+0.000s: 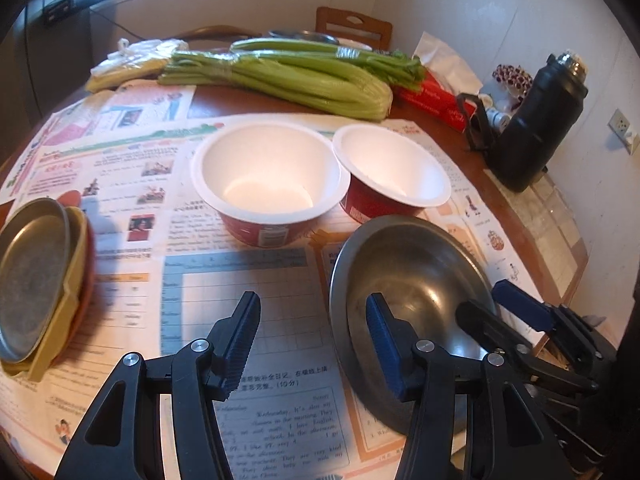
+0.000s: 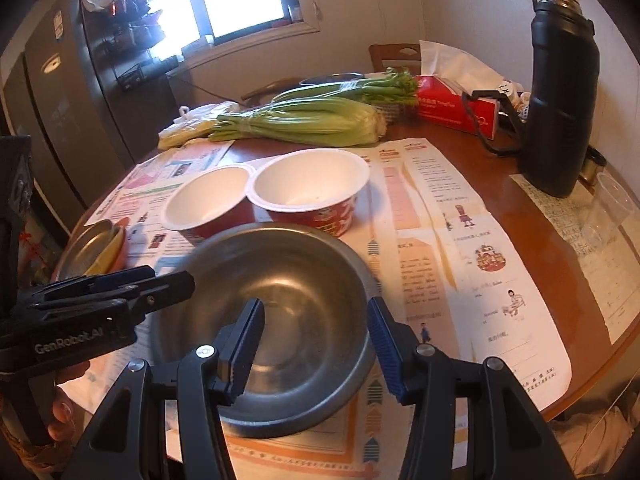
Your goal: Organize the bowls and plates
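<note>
A steel bowl (image 1: 412,280) (image 2: 276,280) sits on newspaper at the near edge of the round table. Two red paper bowls with white insides stand behind it, touching: one (image 1: 268,176) (image 2: 208,200) on the left, the other (image 1: 392,168) (image 2: 312,184) on the right. A stack of plates (image 1: 36,280) (image 2: 90,248), a steel one on top of yellow and orange ones, lies at the left. My left gripper (image 1: 312,332) is open, its right finger over the steel bowl's left side. My right gripper (image 2: 316,332) is open, straddling the bowl's near right rim.
Celery bunches (image 1: 288,76) (image 2: 312,120) lie across the back of the table, next to a red tissue box (image 2: 456,108). A black thermos (image 2: 560,92) (image 1: 536,120) stands at the right. A clear plastic cup (image 2: 608,208) sits near the right edge. A fridge (image 2: 68,100) stands at the left.
</note>
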{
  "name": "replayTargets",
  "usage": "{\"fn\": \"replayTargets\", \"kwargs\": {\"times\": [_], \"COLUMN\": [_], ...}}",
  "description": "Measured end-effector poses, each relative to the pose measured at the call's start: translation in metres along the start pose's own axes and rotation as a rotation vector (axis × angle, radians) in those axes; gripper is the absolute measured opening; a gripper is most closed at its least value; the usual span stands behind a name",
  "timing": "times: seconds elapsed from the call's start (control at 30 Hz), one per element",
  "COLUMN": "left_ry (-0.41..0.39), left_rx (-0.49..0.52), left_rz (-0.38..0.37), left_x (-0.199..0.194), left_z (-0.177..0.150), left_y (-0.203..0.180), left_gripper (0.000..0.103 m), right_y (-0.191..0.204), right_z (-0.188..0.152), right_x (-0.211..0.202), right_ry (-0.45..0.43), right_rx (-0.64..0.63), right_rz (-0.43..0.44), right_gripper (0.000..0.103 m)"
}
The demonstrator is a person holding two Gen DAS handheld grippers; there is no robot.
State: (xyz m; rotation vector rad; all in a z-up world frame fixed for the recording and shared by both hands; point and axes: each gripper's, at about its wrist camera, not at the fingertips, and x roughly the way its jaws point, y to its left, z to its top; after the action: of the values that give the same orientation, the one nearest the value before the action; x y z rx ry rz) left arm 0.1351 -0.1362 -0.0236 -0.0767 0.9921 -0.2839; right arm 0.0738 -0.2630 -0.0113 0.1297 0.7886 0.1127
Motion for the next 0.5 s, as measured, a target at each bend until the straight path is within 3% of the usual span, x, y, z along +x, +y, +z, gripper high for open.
{"fn": "replayTargets", "kwargs": {"times": [0.23, 0.5], "left_ry": [0.027, 0.059], "left_rx": [0.018, 0.024], "left_rz": [-0.013, 0.002], "left_x": [0.015, 0.032], "left_z": [0.000, -0.003], "left_y": [-0.009, -0.014], "left_gripper": [0.057, 0.056], "right_y": [-0.014, -0.014], "right_z": [0.001, -0.007], "right_x": [-0.001, 0.019], "right_ry": [-0.009, 0.068], "right_rx": [0.024, 0.038], "right_rz": [-0.027, 0.053], "right_gripper": [0.053, 0.053]}}
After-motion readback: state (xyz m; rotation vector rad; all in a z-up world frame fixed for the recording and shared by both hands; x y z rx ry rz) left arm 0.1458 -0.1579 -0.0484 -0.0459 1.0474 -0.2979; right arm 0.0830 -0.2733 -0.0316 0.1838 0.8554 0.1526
